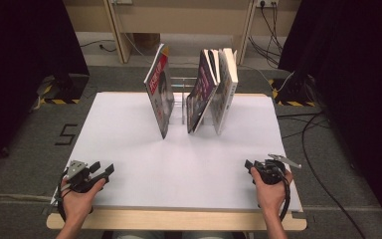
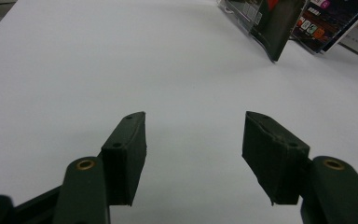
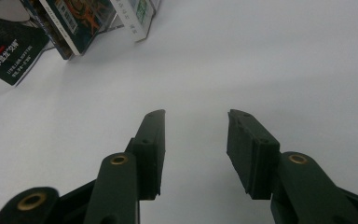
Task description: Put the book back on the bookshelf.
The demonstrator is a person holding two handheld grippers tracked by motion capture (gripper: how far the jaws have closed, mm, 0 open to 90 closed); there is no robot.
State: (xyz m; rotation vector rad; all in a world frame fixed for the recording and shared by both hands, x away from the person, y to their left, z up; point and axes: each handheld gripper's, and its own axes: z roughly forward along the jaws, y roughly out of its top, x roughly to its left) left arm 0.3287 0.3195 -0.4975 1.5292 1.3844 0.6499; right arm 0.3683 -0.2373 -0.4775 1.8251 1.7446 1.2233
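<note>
Several books stand tilted in a clear rack (image 1: 183,102) at the far middle of the white table (image 1: 179,164). A red-covered magazine (image 1: 159,97) leans on the left; a purple-covered book (image 1: 199,94) and a pale book (image 1: 225,92) lean on the right. My left gripper (image 1: 105,170) rests low at the front left corner, open, with nothing between its jaws (image 2: 193,135). At the front right, held by a hand, my right gripper (image 1: 251,165) is open and empty too (image 3: 196,130). Both point toward the books, well short of them.
A wooden strip (image 1: 179,220) runs along the table's front edge. Dark curtains stand at both sides. Cables (image 1: 323,124) lie on the floor to the right, and yellow-black striped tape (image 1: 57,101) marks the floor at the left.
</note>
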